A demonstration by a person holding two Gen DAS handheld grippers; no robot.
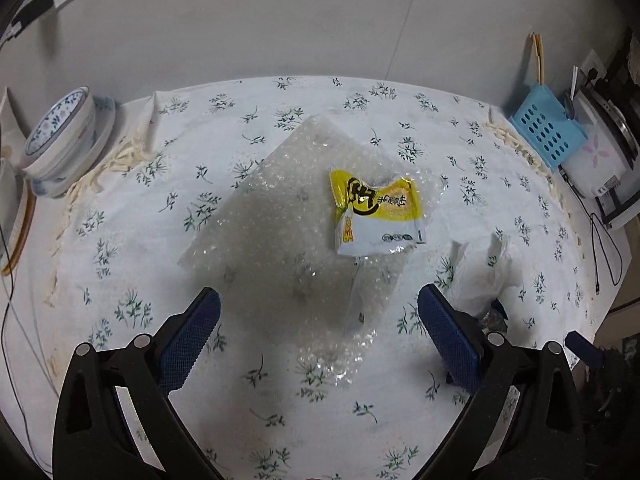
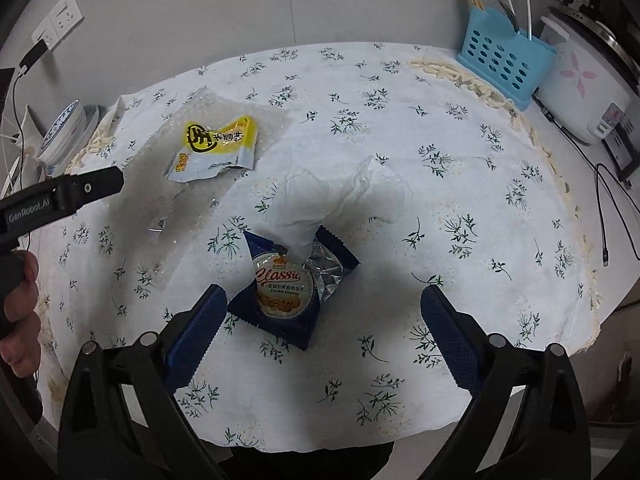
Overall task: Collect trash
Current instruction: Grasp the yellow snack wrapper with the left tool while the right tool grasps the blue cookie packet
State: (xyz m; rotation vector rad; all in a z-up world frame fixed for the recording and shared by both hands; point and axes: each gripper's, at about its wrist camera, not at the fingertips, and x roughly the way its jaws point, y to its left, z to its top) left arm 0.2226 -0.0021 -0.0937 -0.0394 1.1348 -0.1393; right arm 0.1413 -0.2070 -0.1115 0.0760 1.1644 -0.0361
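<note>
Right wrist view alone shows the blue cookie wrapper (image 2: 280,300) in full, lying on the counter (image 2: 400,128) betw. the spread fingers of the right gripper (image 2: 320,300), nearer the left finger, not pinched. Left wrist view catches only a dark sliver of it behind the crumpled tissue (image 1: 486,276). Left gripper (image 1: 319,308) fingers also spread wide, holding nothing, hovering over the bubble wrap sheet (image 1: 280,216). Yellow snack wrapper (image 1: 374,214) lies on that sheet's right part; a clear strip under it is hard to make out.

Tissue touches the cookie wrapper's far edge in the right view.

Around: stacked bowls (image 1: 60,136) at left counter edge, blue utensil holder (image 2: 504,56) w/ chopsticks far right, rice cooker (image 2: 588,80) beside it, partly cut off. Nothing stands betw. either gripper and the trash.
</note>
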